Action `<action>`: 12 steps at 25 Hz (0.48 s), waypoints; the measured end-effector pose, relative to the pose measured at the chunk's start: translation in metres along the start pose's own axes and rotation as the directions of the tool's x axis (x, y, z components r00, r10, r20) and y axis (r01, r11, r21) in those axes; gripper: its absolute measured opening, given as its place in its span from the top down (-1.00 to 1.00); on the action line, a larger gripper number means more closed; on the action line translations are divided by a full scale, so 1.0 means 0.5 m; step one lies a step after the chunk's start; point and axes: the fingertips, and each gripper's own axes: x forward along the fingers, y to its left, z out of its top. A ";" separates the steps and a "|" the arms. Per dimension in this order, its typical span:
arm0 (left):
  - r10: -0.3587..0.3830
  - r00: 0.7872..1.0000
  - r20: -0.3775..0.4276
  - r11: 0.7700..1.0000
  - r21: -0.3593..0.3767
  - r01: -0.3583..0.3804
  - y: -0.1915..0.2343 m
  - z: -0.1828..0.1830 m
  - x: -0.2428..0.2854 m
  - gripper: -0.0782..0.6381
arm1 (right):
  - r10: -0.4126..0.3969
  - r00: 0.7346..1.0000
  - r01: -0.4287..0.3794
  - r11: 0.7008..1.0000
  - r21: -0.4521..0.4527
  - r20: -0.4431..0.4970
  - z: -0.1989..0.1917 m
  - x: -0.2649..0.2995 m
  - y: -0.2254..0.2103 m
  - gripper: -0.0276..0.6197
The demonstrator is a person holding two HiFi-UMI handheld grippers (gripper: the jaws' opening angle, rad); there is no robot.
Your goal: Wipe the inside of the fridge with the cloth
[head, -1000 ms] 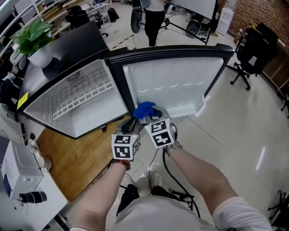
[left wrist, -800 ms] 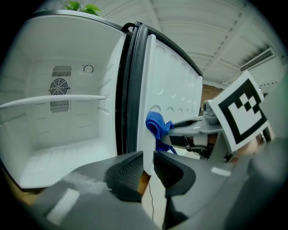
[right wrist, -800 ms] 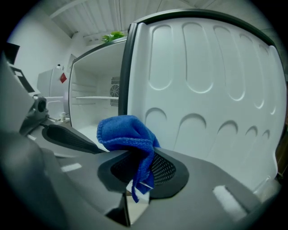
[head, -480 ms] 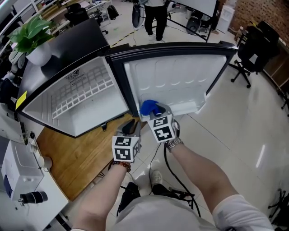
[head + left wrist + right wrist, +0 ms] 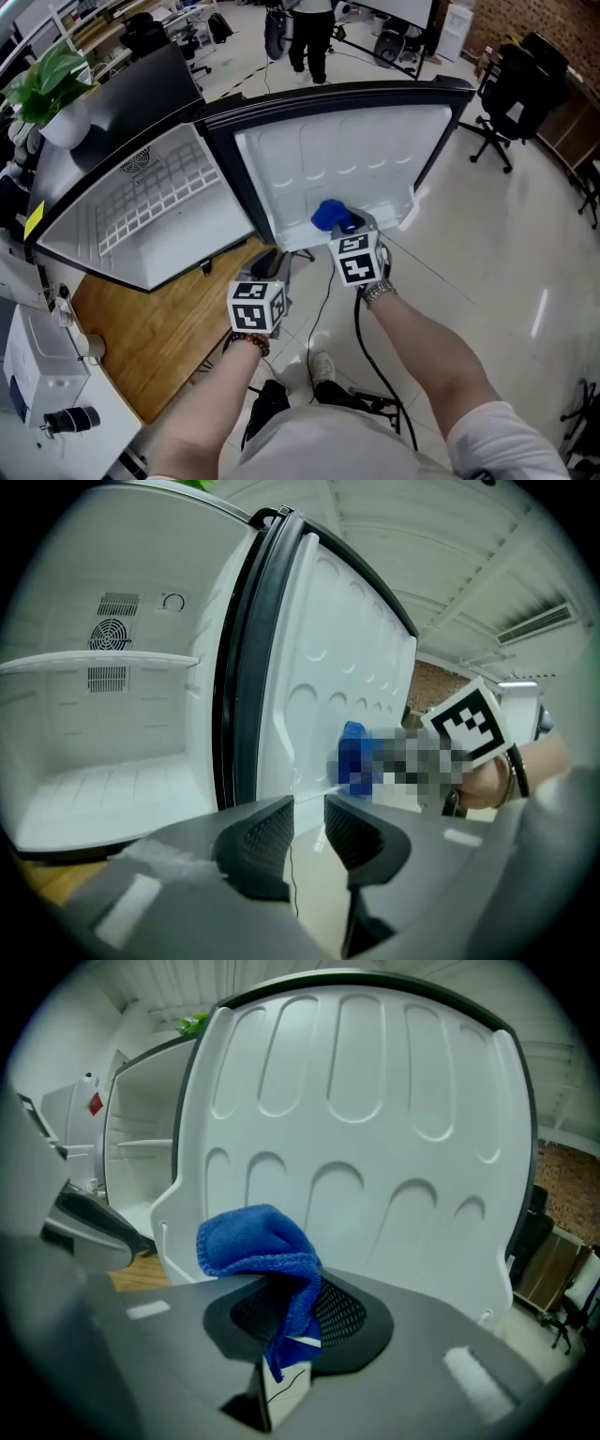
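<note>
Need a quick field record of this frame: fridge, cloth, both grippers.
fridge door: swung open, inner liner facing the person
compartment: exposed, shelf inside
cloth: blue, bunched, pinched in right gripper, close to the door liner; contact unclear
left gripper: fingers slightly apart, have just been opening, nothing between them

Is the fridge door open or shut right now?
Open: the black-edged white fridge door stands swung wide, leaving the white fridge compartment beside it fully exposed.
</note>
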 end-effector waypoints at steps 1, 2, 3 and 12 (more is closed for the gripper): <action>-0.002 1.000 -0.004 1.000 -0.008 0.002 -0.001 -0.001 0.003 0.47 | -0.013 1.000 0.013 1.000 0.003 -0.002 -0.003 -0.003 -0.015 0.70; -0.005 1.000 -0.007 1.000 -0.016 0.005 -0.003 -0.003 0.005 0.46 | -0.026 1.000 0.026 1.000 0.006 -0.005 -0.007 -0.005 -0.031 0.70; -0.007 1.000 -0.011 1.000 -0.023 0.007 -0.005 -0.004 0.008 0.46 | -0.039 0.999 0.039 0.999 0.010 -0.008 -0.010 -0.008 -0.046 0.70; -0.025 0.999 -0.027 0.995 -0.094 0.023 -0.014 -0.012 0.026 0.42 | -0.138 0.990 0.139 0.989 0.041 -0.031 -0.038 -0.031 -0.162 0.70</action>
